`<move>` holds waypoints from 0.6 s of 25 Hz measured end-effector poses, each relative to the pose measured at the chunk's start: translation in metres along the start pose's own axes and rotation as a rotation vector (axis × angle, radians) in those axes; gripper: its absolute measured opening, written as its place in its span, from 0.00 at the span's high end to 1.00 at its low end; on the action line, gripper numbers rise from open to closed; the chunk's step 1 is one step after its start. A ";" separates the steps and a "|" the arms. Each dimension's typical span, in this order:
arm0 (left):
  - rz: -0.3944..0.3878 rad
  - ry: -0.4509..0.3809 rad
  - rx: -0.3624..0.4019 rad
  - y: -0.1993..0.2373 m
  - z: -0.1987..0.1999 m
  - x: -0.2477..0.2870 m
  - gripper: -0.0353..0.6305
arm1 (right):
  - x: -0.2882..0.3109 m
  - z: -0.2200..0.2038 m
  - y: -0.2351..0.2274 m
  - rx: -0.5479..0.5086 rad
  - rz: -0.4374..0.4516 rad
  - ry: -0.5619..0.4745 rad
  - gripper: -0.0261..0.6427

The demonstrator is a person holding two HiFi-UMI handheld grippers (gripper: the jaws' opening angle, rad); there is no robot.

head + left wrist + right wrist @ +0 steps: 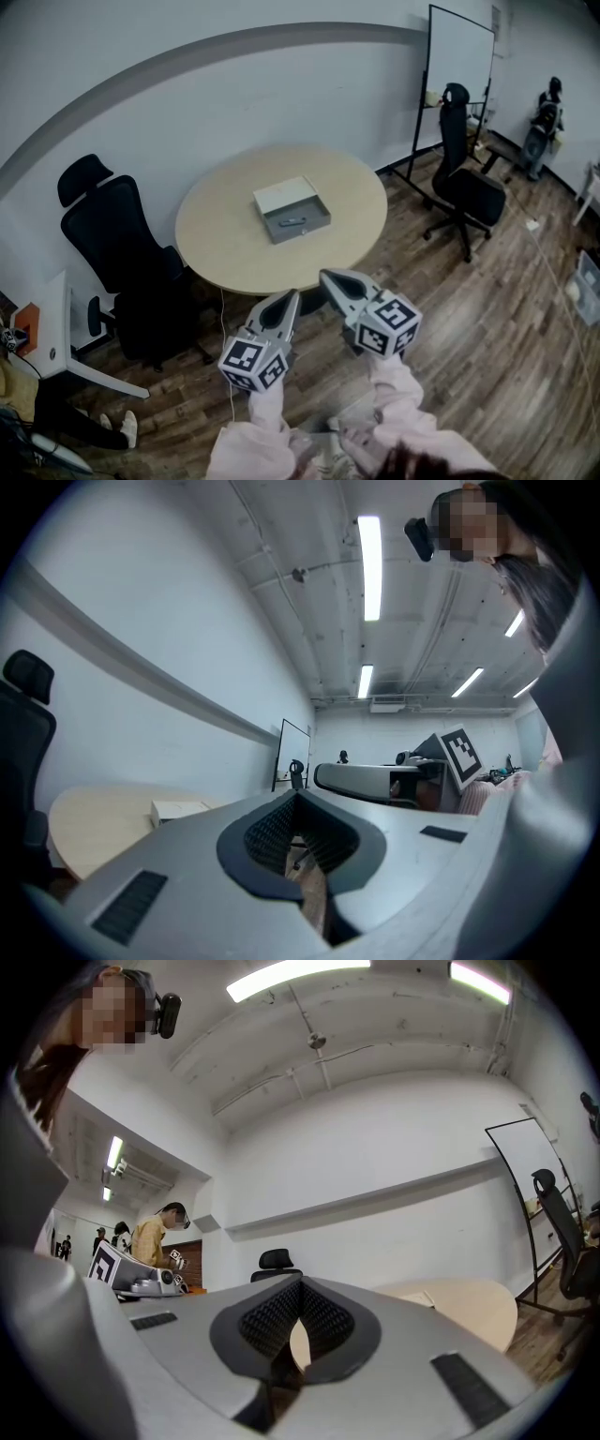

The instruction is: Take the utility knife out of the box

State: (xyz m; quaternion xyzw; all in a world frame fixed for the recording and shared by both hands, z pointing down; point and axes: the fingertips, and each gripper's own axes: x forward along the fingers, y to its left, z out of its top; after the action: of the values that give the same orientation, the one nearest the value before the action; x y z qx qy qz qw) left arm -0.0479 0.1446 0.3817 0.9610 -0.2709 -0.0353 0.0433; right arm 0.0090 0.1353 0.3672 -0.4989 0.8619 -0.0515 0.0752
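An open grey box [292,215] with its white lid folded back sits in the middle of the round beige table [225,244]. A small dark utility knife [292,222] lies inside it. Both grippers hang short of the table's near edge, pointing toward it, well apart from the box. My left gripper [292,296] [298,794] is shut with nothing between its pads. My right gripper [328,277] [300,1282] is shut and empty too. The left gripper view shows the box [178,809] low at the left, on the table [94,832]. In the right gripper view the table [473,1307] lies ahead to the right.
A black office chair [122,248] stands at the table's left and another [466,183] at its right by a whiteboard [459,66]. A white desk [52,333] is at the far left. One person [544,122] stands far right, another [155,1237] far left.
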 end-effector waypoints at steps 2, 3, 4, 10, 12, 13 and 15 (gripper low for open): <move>0.009 0.002 -0.006 0.002 -0.003 0.001 0.94 | 0.000 -0.003 -0.003 0.005 0.006 0.008 0.96; 0.011 0.002 -0.008 0.003 -0.004 0.003 0.94 | 0.000 -0.005 -0.004 0.009 0.009 0.012 0.96; 0.012 0.001 -0.010 0.004 -0.004 0.004 0.94 | 0.002 -0.006 -0.006 0.011 0.011 0.017 0.96; 0.002 0.005 -0.008 0.022 -0.004 0.023 0.94 | 0.025 -0.011 -0.019 0.008 0.017 0.029 0.96; 0.002 0.000 -0.007 0.033 -0.001 0.031 0.94 | 0.036 -0.011 -0.024 0.002 0.023 0.038 0.96; 0.002 -0.002 -0.005 0.039 0.001 0.036 0.94 | 0.042 -0.010 -0.027 -0.002 0.024 0.041 0.96; -0.003 -0.002 0.001 0.047 0.004 0.045 0.94 | 0.049 -0.009 -0.035 -0.004 0.021 0.041 0.96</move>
State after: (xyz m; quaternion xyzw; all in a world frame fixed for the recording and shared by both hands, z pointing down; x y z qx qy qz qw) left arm -0.0342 0.0810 0.3805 0.9613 -0.2697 -0.0363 0.0427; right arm 0.0129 0.0754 0.3775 -0.4886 0.8686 -0.0591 0.0572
